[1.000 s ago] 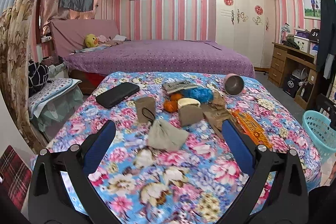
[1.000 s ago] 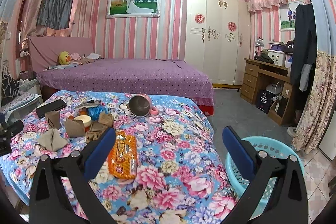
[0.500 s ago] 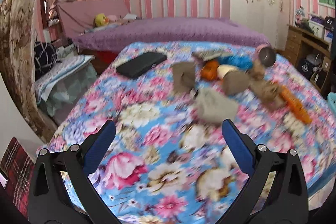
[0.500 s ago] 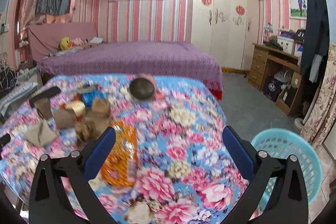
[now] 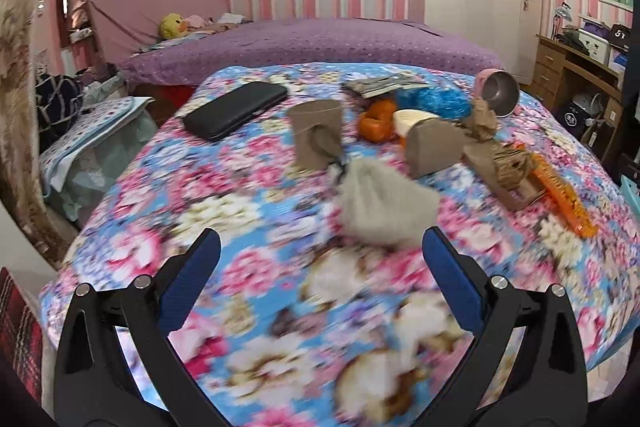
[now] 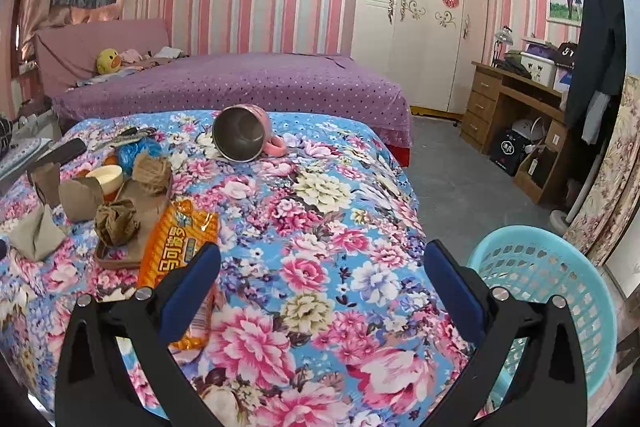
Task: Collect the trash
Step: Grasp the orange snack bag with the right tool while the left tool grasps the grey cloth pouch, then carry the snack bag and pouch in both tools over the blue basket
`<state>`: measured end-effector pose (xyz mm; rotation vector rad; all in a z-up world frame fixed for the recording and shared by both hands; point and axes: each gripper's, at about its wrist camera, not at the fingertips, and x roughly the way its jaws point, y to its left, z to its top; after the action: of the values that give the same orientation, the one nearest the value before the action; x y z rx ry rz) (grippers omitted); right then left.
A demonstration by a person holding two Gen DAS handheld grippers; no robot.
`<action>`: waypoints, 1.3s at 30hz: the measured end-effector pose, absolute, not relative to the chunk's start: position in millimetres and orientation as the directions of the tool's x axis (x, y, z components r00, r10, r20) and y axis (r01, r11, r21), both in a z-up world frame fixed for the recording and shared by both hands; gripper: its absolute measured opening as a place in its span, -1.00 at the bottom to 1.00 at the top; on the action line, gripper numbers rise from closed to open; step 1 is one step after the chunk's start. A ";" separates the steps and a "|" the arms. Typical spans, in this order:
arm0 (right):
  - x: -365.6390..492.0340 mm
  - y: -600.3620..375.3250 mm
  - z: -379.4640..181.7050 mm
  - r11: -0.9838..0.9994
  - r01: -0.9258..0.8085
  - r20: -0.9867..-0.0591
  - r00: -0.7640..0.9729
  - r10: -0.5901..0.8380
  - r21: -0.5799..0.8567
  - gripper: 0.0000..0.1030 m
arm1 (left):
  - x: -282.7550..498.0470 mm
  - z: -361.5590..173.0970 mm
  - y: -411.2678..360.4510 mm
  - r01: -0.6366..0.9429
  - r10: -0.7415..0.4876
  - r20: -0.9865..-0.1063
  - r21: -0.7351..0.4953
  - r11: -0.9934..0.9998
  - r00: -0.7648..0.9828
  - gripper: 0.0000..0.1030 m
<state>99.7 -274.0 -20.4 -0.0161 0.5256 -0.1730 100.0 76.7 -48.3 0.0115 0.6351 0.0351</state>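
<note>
We are holding the left gripper (image 5: 320,259) released over the table's near edge, lining up the grey pouch (image 5: 380,207). The right gripper (image 6: 322,267) is also gaping, empty, beside the basket (image 6: 560,267) waiting off the table's right edge for the trash.

Floral-covered bed (image 6: 320,211) carries a black case (image 5: 235,110), brown paper cups (image 5: 316,131), grey crumpled wad (image 5: 384,207), orange peel (image 5: 376,125), blue bag (image 5: 434,101), tipped pink mug (image 6: 244,135), orange snack wrapper (image 6: 180,247), crumpled brown paper (image 6: 116,221)

light: bright, even indoor | left view: motion-blurred foreground | right view: sharp | edges: fisheye bending, dark corners
</note>
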 end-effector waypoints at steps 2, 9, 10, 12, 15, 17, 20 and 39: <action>101.8 -274.2 -19.3 0.985 0.164 -0.491 0.855 -0.170 -0.056 0.92 | 112.2 -47.0 66.7 -0.030 0.026 -0.601 0.003 1.000 0.799 0.89; 111.1 -266.6 -29.0 0.990 0.123 -0.516 0.845 -0.140 -0.066 0.92 | 149.6 -64.8 46.5 -0.004 -0.029 -0.699 -0.045 0.999 0.714 -0.13; 111.7 -264.9 -30.6 0.991 0.115 -0.521 0.843 -0.133 -0.066 0.92 | 152.4 -68.2 44.8 -0.005 -0.026 -0.712 -0.041 0.999 0.702 -0.32; 112.9 -258.3 -34.6 0.994 0.088 -0.531 0.840 -0.110 -0.067 0.92 | 151.2 -66.6 41.7 0.005 -0.033 -0.706 -0.042 0.999 0.708 -0.54; 115.0 -245.5 -40.2 0.996 0.047 -0.550 0.831 -0.079 -0.071 0.92 | 139.9 -57.0 37.2 0.015 -0.023 -0.675 -0.018 1.000 0.738 -0.55; 117.6 -234.7 -44.4 0.998 0.018 -0.567 0.822 -0.051 -0.064 0.92 | 128.1 -49.0 35.0 0.021 -0.013 -0.646 0.005 1.000 0.763 -0.55; 122.0 -221.6 -50.5 0.999 -0.012 -0.595 0.803 -0.019 -0.049 0.92 | 110.8 -41.0 39.0 0.028 -0.022 -0.623 0.001 1.000 0.782 -0.55; 136.7 -194.4 -72.3 0.989 -0.150 -0.692 0.713 0.108 0.000 -0.53 | 91.9 -36.9 69.7 -0.010 -0.012 -0.613 -0.032 0.999 0.790 -0.55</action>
<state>136.7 -194.4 -72.3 -0.0573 0.7633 0.1433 91.9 69.7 -36.9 -0.0343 0.6596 -0.0011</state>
